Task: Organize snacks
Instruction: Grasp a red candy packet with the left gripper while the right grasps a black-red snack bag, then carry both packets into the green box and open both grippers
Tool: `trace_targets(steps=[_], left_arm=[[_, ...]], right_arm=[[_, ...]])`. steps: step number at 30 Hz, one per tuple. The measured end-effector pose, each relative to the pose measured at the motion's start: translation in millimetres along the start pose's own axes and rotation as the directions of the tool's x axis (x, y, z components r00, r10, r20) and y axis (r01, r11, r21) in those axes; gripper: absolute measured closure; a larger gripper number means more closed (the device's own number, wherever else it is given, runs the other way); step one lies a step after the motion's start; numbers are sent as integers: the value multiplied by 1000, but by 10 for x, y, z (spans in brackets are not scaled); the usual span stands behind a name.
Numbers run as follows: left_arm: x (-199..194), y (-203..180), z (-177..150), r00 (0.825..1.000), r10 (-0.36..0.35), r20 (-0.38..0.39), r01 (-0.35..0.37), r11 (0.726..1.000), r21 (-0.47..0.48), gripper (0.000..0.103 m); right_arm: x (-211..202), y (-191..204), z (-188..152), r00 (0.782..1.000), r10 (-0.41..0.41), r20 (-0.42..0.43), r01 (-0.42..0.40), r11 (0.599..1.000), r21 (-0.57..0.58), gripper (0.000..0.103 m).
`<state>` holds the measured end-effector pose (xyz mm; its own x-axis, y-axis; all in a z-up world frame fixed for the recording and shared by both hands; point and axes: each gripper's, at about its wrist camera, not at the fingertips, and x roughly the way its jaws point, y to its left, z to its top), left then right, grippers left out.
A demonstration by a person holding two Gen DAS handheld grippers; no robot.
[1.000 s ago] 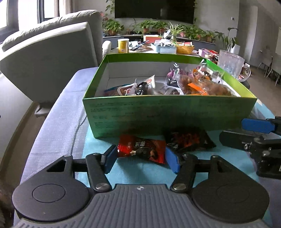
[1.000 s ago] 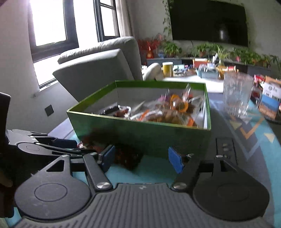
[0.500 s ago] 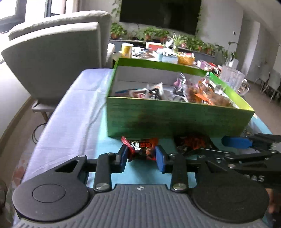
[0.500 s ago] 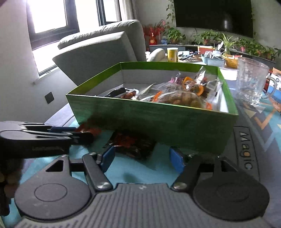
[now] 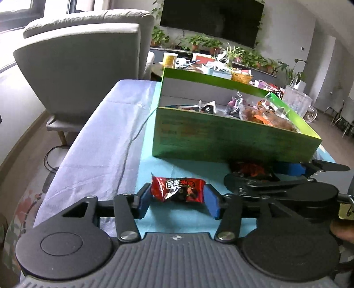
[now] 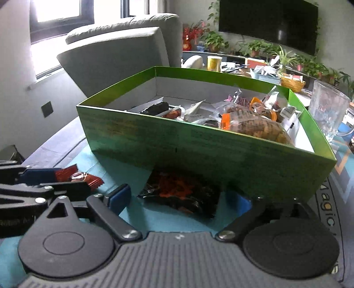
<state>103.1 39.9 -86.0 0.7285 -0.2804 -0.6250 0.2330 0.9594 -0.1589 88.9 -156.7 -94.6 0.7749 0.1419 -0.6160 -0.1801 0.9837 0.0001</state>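
Left tool (image 5: 177,200) brackets the red snack packet (image 5: 177,190) on the bench, pads touching its crimped ends; light, crinkly, best pinched mid-body. Right tool (image 6: 181,199), wide open, straddles the dark packet (image 6: 180,192) before the green box (image 6: 199,141).

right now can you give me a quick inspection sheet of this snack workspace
Surface: teal mat over a lavender cloth.
Job's things: red snack packet and dark snack packet lie on the mat in front of the green box, which already holds assorted snacks.
Clutter: glass mug to the right of the box.
Grippers: left gripper brackets the red packet, fingers at both its ends, whether pressing is unclear; right gripper open around the dark packet.
Cables: a thin cable trails across the cloth by the box.
Surroundings: grey armchair, wall TV, potted plants, a crowded table behind.
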Motion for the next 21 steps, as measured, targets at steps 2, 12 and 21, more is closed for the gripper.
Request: trace_targets(steps=[2, 12, 21], left_arm=[[4, -2, -2, 1000, 2, 4, -2, 1000, 1, 52], [4, -76, -36, 1000, 9, 25, -10, 999, 44, 62], [-128, -195, -5, 999, -20, 30, 19, 998, 56, 67]], right_arm=[[-20, -6, -12, 1000, -3, 8, 3, 1000, -5, 35], [-160, -71, -37, 1000, 24, 15, -24, 1000, 5, 36], [-364, -131, -4, 996, 47, 75, -50, 998, 34, 36]])
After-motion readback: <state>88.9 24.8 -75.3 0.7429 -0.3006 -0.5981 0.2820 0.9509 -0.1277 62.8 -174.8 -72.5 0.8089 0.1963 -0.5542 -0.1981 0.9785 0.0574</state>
